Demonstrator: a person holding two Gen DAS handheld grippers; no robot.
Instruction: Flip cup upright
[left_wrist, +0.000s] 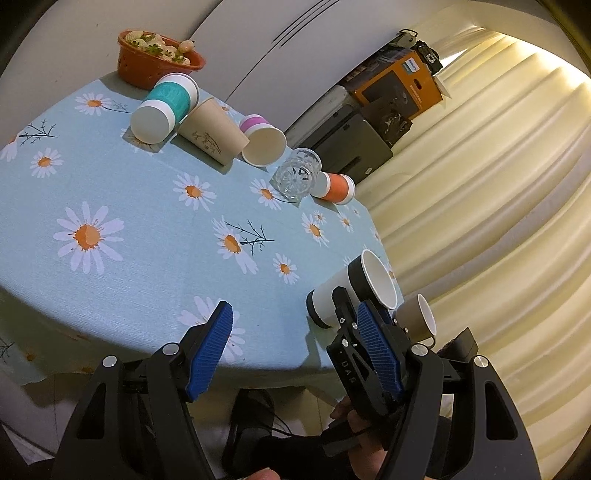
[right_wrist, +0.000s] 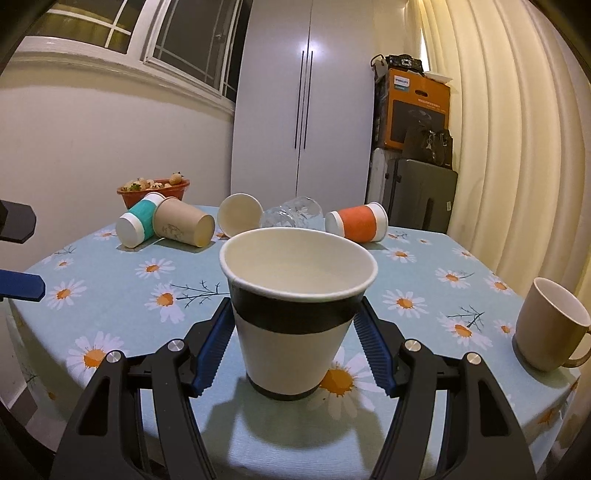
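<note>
A white paper cup with a black band (right_wrist: 295, 317) stands upright on the daisy tablecloth (right_wrist: 110, 295), between the fingers of my right gripper (right_wrist: 295, 325). The blue pads (right_wrist: 214, 347) sit at the cup's sides with small gaps, so the jaws look open. The same cup shows in the left wrist view (left_wrist: 354, 288) near the table's right edge, with the right gripper beside it. My left gripper (left_wrist: 295, 328) is open and empty above the near table edge.
Several cups lie on their sides at the back: teal (right_wrist: 136, 221), brown (right_wrist: 184, 225), a white one showing its mouth (right_wrist: 240, 218), a clear glass (right_wrist: 291, 216), orange (right_wrist: 358, 223). An orange bowl (right_wrist: 151, 190) sits behind. A tan mug (right_wrist: 546, 328) stands at right.
</note>
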